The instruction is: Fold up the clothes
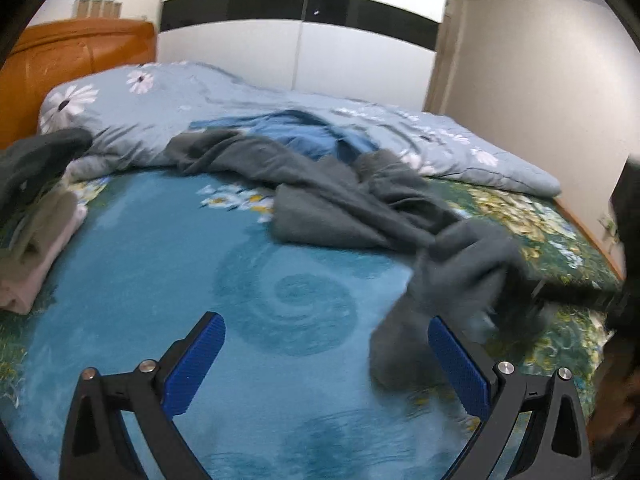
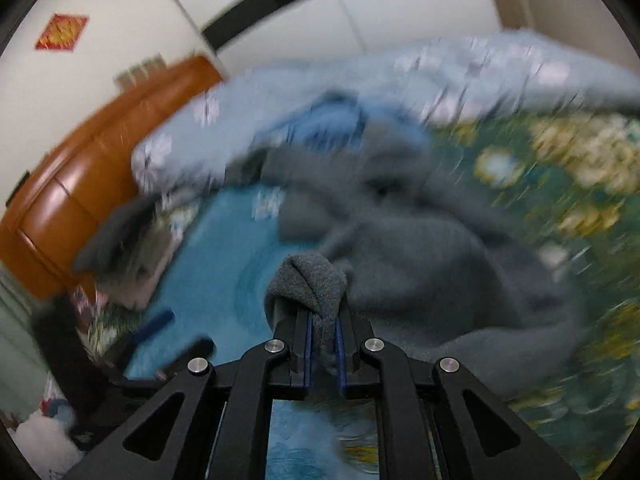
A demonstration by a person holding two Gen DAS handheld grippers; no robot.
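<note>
Garment: grey fleece garment (image 1: 360, 200) lies crumpled across the middle of the bed, one end lifted toward the right.
Right gripper (image 2: 322, 332): jaws pressed together on a bunched fold of the grey fleece garment (image 2: 420, 248), cloth pinched between the blue pads (image 2: 307, 336).
Left gripper (image 1: 326, 360): jaws spread wide, nothing between them, held over bare bedspread; its right finger (image 1: 460, 372) sits just beside the hanging end of the garment.
Bedspread (image 1: 160, 260): teal with swirls and yellow flowers, under the garment.
Quilt (image 1: 200, 104): pale blue with white daisies, heaped behind the garment, touching its far edge.
Folded stack (image 1: 36, 248): beige and pink pieces at the left edge, a dark piece on top.
Headboard (image 1: 60, 64): orange wood, far left.
Wardrobe (image 1: 300, 12): white with a black band, behind the bed.
Right-wrist view: heavily blurred.
</note>
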